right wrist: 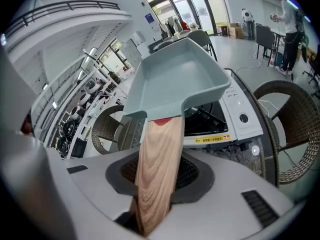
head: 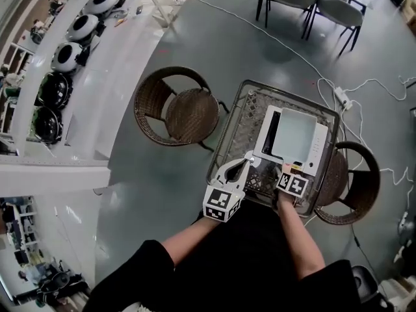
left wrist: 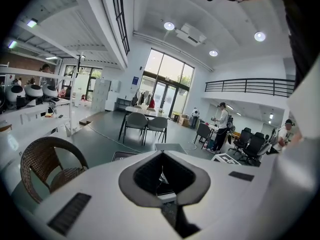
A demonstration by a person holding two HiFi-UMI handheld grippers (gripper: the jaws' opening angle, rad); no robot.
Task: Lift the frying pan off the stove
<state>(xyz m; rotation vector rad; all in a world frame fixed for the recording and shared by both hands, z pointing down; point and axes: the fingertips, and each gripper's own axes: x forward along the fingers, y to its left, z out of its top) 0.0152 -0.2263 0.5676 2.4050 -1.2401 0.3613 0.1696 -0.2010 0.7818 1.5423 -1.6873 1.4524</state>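
Note:
A square pale grey-blue frying pan [head: 294, 135] with a wooden handle [right wrist: 157, 169] sits over the white tabletop stove [head: 318, 149]. In the right gripper view the pan [right wrist: 175, 79] hangs just above the black burner of the stove [right wrist: 235, 119], and I cannot tell whether its far end touches. My right gripper [head: 289, 169] is shut on the handle, which runs straight back between the jaws [right wrist: 160, 166]. My left gripper [head: 249, 158] hovers over the table's front left, beside the stove. Its jaws [left wrist: 161, 154] stand together with nothing between them.
The stove stands on a wire-mesh table [head: 237, 132]. One wicker chair [head: 179, 109] is to the table's left and another [head: 354, 181] to its right. A white cable with a power strip [head: 341, 96] lies on the floor behind. A long white counter [head: 97, 77] runs along the left.

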